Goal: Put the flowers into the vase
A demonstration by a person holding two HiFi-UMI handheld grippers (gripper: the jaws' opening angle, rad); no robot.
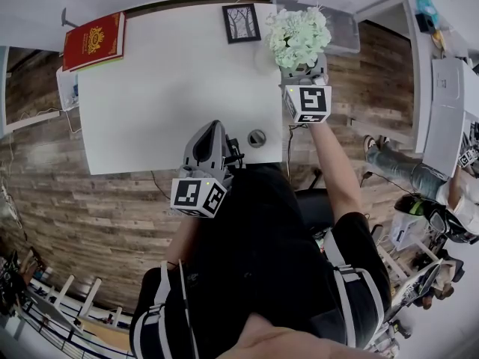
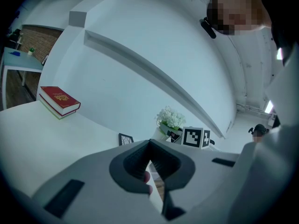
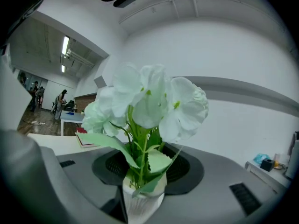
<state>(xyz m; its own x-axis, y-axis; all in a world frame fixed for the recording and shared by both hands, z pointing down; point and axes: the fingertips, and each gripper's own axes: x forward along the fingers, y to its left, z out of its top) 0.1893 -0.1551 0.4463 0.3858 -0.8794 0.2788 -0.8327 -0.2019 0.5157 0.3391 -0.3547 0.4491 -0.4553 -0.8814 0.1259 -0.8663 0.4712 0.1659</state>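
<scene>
White flowers [image 3: 149,101] with green leaves stand in a white ribbed vase [image 3: 140,204]. My right gripper [image 3: 142,190] is shut on that vase, one jaw on each side of it. From the head view the flowers [image 1: 298,36] are at the table's far right corner, and the blooms hide the vase. The right gripper [image 1: 303,72] sits just behind them. My left gripper [image 1: 209,137] hovers at the table's near edge, far from the flowers [image 2: 170,117]. Its jaws [image 2: 149,146] meet at the tips, with nothing held.
On the white table [image 1: 165,88] lie a red book [image 1: 93,41] at the far left corner and a small black picture frame [image 1: 241,22] at the back. A round grey grommet [image 1: 257,137] sits near the front edge. Wood floor surrounds the table, and people stand at the right [image 1: 419,178].
</scene>
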